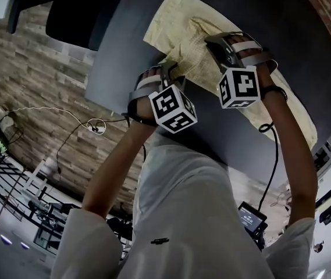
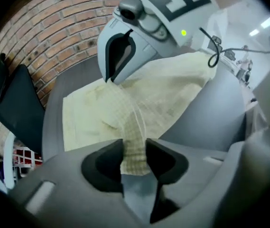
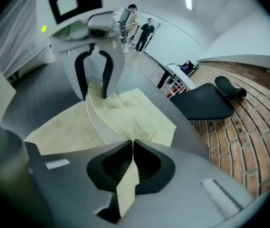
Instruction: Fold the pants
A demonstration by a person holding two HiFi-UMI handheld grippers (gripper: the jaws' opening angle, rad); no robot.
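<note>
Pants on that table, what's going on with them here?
A person holds a gripper in each hand over the dark table. Both are shut on the pale yellow pants: the left gripper pinches a bunched strip, the right gripper a thin edge. The rest lies spread on the table.

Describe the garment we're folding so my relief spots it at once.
Find the dark grey table beside the black chair. Draped across it lie the pants, pinched by the left gripper and right gripper. They are the only thing on it: pale yellow, finely checked.
</note>
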